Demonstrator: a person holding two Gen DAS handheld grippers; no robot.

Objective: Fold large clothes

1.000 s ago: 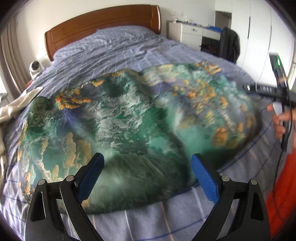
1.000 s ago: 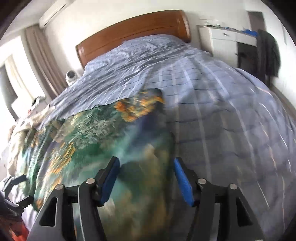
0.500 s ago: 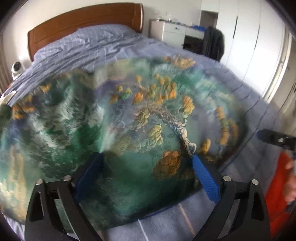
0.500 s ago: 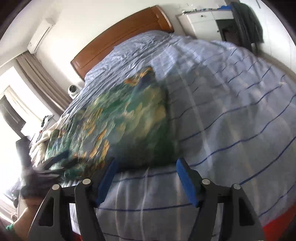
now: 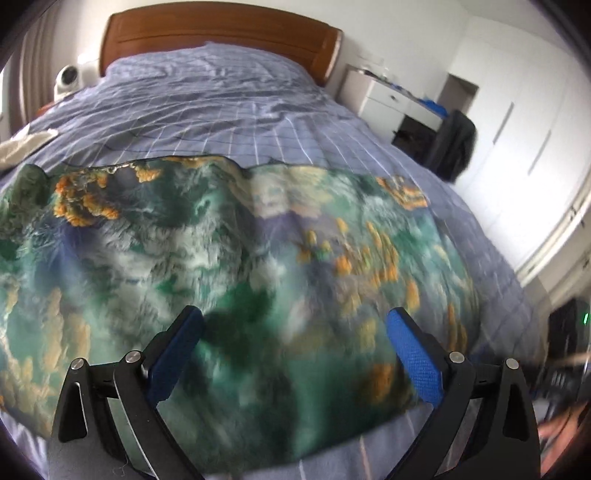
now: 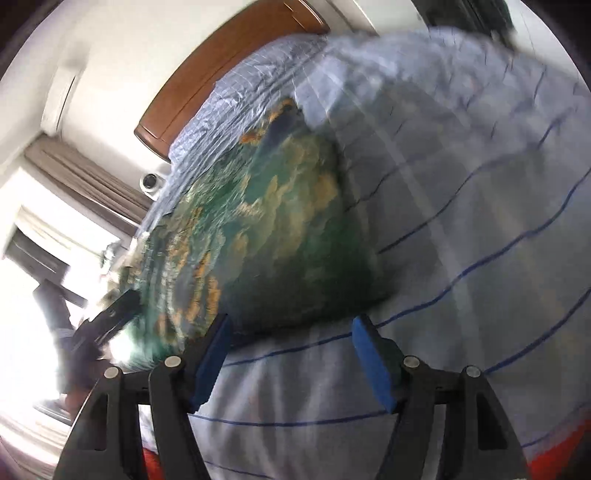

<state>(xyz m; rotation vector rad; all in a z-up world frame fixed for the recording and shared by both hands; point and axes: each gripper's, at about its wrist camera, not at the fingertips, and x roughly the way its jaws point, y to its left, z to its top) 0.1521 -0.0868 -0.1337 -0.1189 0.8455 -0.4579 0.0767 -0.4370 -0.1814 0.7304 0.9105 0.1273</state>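
Note:
A large garment (image 5: 229,258) printed in green, white and orange lies spread flat across the blue checked bedsheet (image 5: 229,107). My left gripper (image 5: 295,332) hovers open over its near part, the blue pads wide apart and pressing on nothing. In the right wrist view the garment (image 6: 277,229) fills the left middle. My right gripper (image 6: 291,332) is open just off the garment's near right corner, with only bedsheet (image 6: 461,221) between its fingers. The left gripper (image 6: 114,314) shows dark and blurred at the garment's left edge.
A wooden headboard (image 5: 221,33) closes the far end of the bed. A white cloth (image 5: 22,147) lies at the bed's left edge. A white dresser (image 5: 384,103), a dark jacket (image 5: 450,144) and white wardrobes (image 5: 524,129) stand to the right.
The garment, billowing half a second ago, has settled flat with a straight far edge. The right gripper has drawn back off the cloth to its near corner and rolled. The left view has swung.

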